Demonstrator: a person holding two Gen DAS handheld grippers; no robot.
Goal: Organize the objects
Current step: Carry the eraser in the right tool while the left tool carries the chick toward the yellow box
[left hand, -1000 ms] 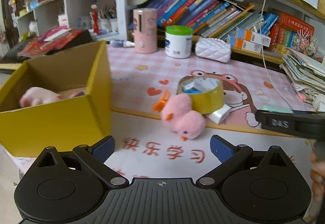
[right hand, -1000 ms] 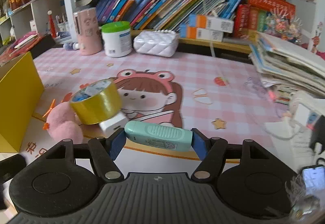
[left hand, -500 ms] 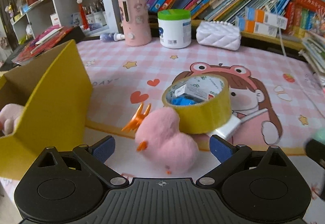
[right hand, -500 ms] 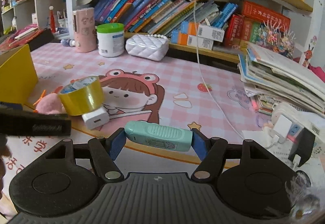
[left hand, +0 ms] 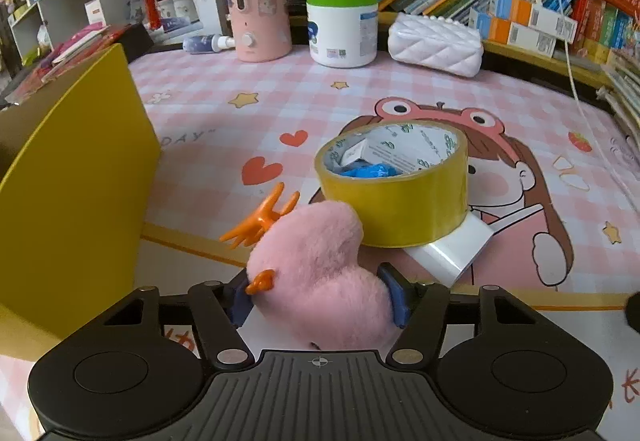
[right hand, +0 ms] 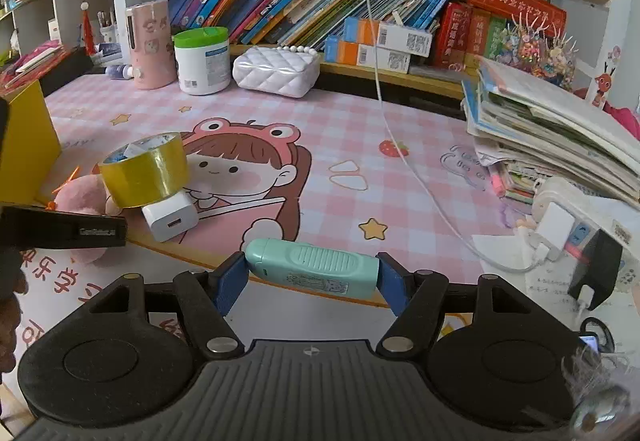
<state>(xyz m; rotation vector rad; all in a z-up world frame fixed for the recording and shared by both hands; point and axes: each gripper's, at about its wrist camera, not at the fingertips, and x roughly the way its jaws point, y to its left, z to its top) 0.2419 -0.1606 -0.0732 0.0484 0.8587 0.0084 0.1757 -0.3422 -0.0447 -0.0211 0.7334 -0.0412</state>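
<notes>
Down at the near edge of the pink checked desk mat, the left gripper is closing, its blue pads pressing into both sides of the fluffy pink chick toy. That toy leans against the yellow roll of packing tape, which sits on a white charger block; an orange claw clip lies just beside. Tight on the left stands the yellow cardboard box wall. The right gripper is clenched end to end on a mint-green plastic case, with bare mat ahead and a book stack at its right.
</notes>
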